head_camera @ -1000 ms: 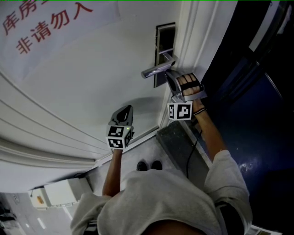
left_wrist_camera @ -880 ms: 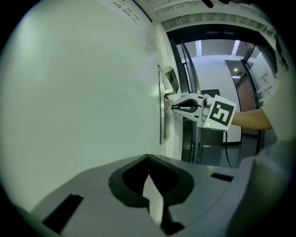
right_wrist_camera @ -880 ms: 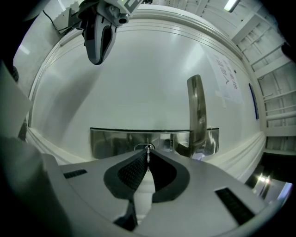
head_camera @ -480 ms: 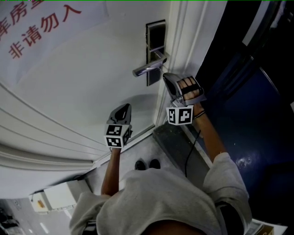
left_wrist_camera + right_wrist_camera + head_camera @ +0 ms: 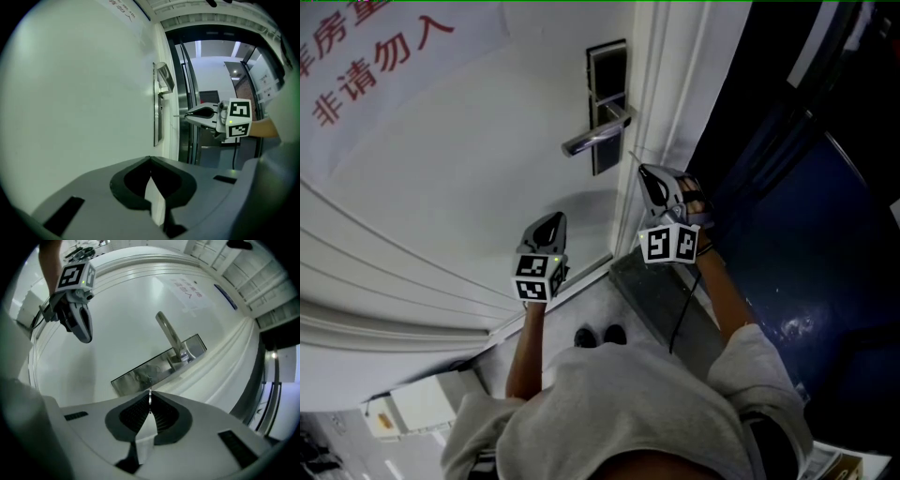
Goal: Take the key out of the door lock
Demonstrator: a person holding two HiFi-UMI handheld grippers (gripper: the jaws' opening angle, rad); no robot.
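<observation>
The right gripper [image 5: 150, 403] was pressed together on the key [image 5: 150, 396], a thin metal blade that poked edge-on from its tips. The key was out of the lock: it was held just off the steel lock plate [image 5: 154, 369], near the plate's end farthest from the lever handle [image 5: 169, 336]. In the left gripper view, the key's shaft pointed toward the door with a clear gap between its tip and the plate. The left gripper [image 5: 150, 161] had its jaws together with nothing between them. It hung in front of the white door [image 5: 469, 178], well apart from the handle and lower in the head view. The moulded door frame [image 5: 670, 84] ran just beside the right gripper. A paper notice [image 5: 375, 56] with red characters was fixed high on the door. The person's dark shoes [image 5: 602, 336] showed on the floor.
</observation>
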